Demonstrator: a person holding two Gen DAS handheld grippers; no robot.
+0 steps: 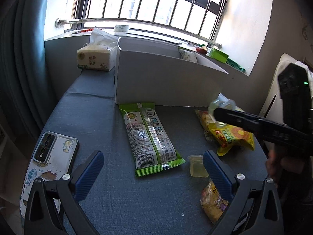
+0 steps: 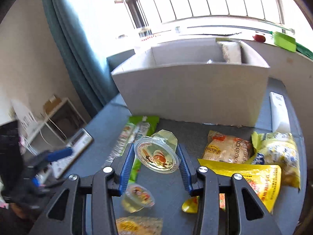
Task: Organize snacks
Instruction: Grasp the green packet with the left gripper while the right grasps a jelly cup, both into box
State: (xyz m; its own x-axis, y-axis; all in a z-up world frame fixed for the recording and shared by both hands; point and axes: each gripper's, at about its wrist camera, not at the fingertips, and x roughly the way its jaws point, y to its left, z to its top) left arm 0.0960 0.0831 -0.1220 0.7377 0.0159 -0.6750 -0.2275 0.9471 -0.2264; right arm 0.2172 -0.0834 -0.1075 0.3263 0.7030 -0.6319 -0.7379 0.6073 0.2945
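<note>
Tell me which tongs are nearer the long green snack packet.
Left. The left tongs hang open just above the green packet, its near end between the fingers. The right tongs, shut on a jelly cup, are off to its right side.

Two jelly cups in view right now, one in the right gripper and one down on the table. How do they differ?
The held jelly cup is clamped between the right gripper fingers, off the table; the loose jelly cup lies on the blue tabletop, gripped by nothing.
The held jelly cup is tipped, its printed lid facing the camera; the loose jelly cup looks blurred, so its pose is less clear.
Both are clear cups of pale yellow jelly with printed lids.
</note>
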